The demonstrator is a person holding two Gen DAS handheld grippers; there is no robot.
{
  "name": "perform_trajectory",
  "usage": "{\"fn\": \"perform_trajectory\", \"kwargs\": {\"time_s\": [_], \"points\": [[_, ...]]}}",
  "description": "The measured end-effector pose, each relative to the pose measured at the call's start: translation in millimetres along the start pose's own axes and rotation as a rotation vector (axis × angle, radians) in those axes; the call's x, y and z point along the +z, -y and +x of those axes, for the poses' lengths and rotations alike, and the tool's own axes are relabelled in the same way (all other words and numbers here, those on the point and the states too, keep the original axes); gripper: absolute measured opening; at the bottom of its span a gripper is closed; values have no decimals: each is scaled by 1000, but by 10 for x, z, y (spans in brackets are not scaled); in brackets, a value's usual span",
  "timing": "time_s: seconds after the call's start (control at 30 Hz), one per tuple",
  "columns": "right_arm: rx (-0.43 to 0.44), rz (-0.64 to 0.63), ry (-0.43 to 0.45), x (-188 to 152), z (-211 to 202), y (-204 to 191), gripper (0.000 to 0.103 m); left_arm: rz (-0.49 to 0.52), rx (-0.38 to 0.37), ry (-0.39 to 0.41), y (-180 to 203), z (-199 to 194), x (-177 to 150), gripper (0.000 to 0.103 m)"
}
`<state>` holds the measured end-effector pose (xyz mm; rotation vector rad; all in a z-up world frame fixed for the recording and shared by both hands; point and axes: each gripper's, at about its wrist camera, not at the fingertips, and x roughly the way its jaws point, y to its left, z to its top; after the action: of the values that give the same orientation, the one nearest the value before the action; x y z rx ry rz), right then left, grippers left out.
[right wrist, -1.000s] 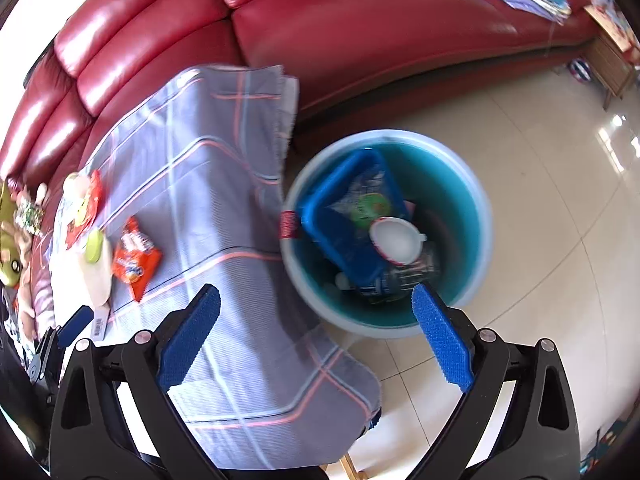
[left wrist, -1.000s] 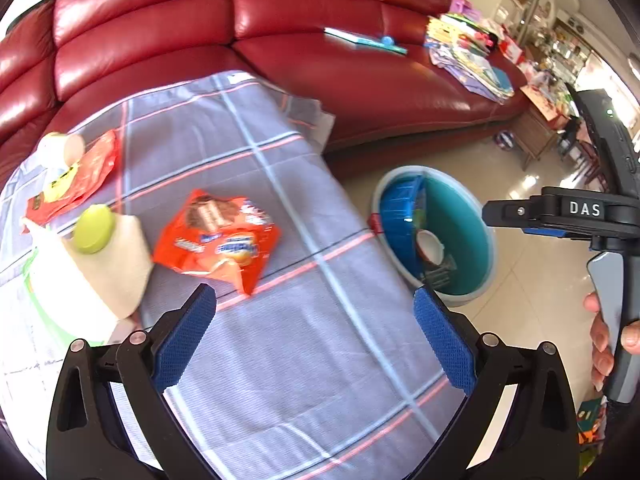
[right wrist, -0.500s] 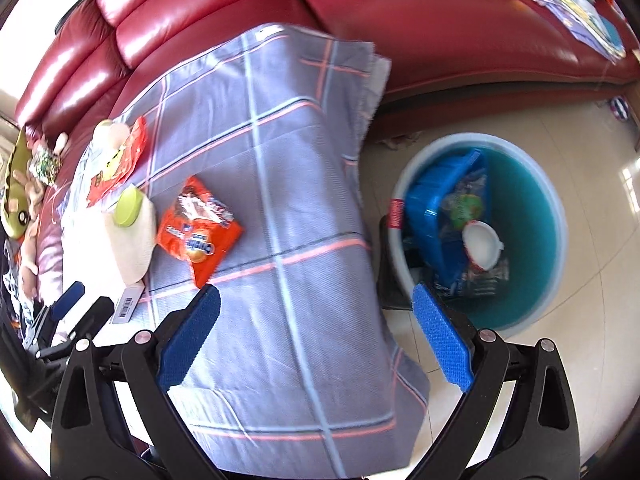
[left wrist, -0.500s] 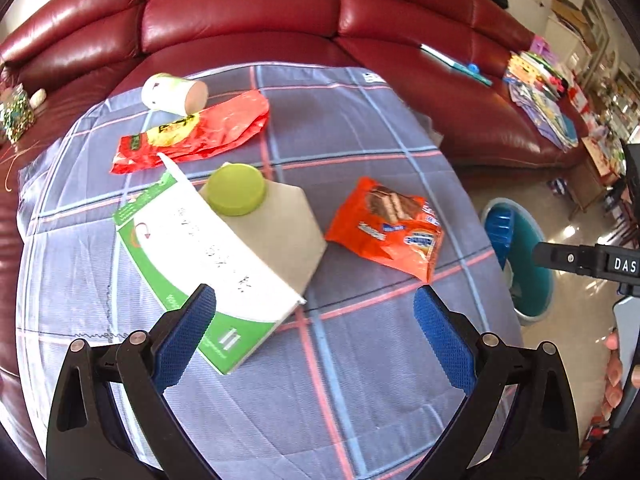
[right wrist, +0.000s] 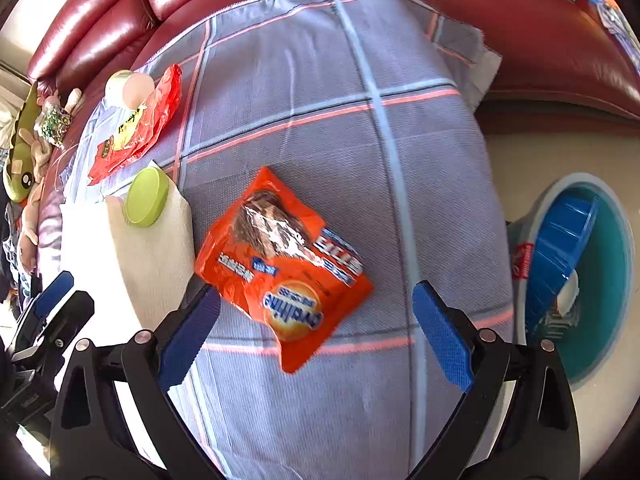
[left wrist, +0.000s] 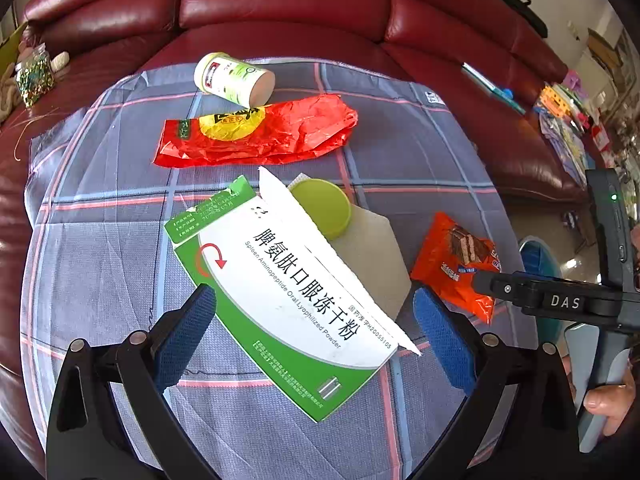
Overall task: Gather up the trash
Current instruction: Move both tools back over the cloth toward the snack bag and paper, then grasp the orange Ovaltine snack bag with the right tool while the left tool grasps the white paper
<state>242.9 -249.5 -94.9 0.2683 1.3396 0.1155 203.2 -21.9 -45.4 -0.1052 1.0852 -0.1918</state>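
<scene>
My left gripper [left wrist: 314,330] is open above a torn green-and-white medicine box [left wrist: 288,292] lying on the plaid cloth [left wrist: 100,264]. A lime lid [left wrist: 322,208] rests on the box's flap. Beyond lie a red wrapper [left wrist: 256,134] and a tipped white-green canister [left wrist: 234,79]. My right gripper [right wrist: 316,320] is open over an orange snack bag [right wrist: 284,264], which sits between its fingers. The same bag [left wrist: 456,264] shows at the right of the left wrist view, partly behind the right gripper's body. The bin [right wrist: 576,276] stands on the floor at the right, holding a blue container.
A red leather sofa [left wrist: 280,8] curves behind the table. Soft toys and a glittery jar [left wrist: 34,78] sit at its left end, papers and books [left wrist: 568,120] at its right. A hand [left wrist: 612,396] holds the right gripper's handle. Tiled floor [right wrist: 520,156] surrounds the bin.
Both grippers have swung left from the bin toward the table and come lower. The left now hovers over the medicine box, the right over the orange snack bag. Both stayed open.
</scene>
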Motion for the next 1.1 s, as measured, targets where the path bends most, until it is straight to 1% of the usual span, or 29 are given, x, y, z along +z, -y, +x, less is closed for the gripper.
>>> {"fn": "perform_trajectory", "kwargs": {"time_s": [0.13,0.2,0.23,0.27,0.3,0.33,0.4,0.47,0.6,0.63,0.7,0.77,0.87,0.93,1.03,1.07,1.1], "points": [[-34,-36,2,11,84,-118,92,-12,4,-8,-72,44,41,99],[-52,-56,8,-5,111,-177,77,-19,1,-10,-96,54,61,99],[-78,-75,19,-17,111,-213,70,-22,-2,-11,-99,59,70,99],[-92,-96,30,-30,101,-244,56,-23,-3,-11,-94,65,80,99],[-91,-110,34,-45,89,-262,47,-22,-4,-11,-85,72,86,99],[-74,-115,33,-58,78,-276,44,-21,-4,-11,-68,81,94,99],[-53,-125,31,-83,46,-289,24,-20,-5,-12,-29,112,114,99],[-17,-117,24,-95,6,-278,18,-16,3,-7,17,150,135,99],[6,-100,38,-105,-108,-180,17,-30,2,-18,59,262,179,98],[11,-93,39,-104,-132,-142,17,-30,7,-17,75,276,184,96],[8,-86,51,-108,-177,-86,17,-23,18,-19,110,307,189,88],[-10,-87,67,-122,-218,-42,17,-11,39,-13,150,328,195,86],[-6,-89,69,-140,-232,14,17,8,63,-11,207,359,201,83],[-5,-87,70,-148,-231,32,17,24,84,-2,249,368,203,75],[4,-81,71,-166,-236,58,17,49,112,11,303,364,201,51],[5,-78,71,-175,-239,69,17,58,117,13,313,353,197,33],[6,-75,72,-185,-247,81,17,66,118,12,325,351,194,11]]}}
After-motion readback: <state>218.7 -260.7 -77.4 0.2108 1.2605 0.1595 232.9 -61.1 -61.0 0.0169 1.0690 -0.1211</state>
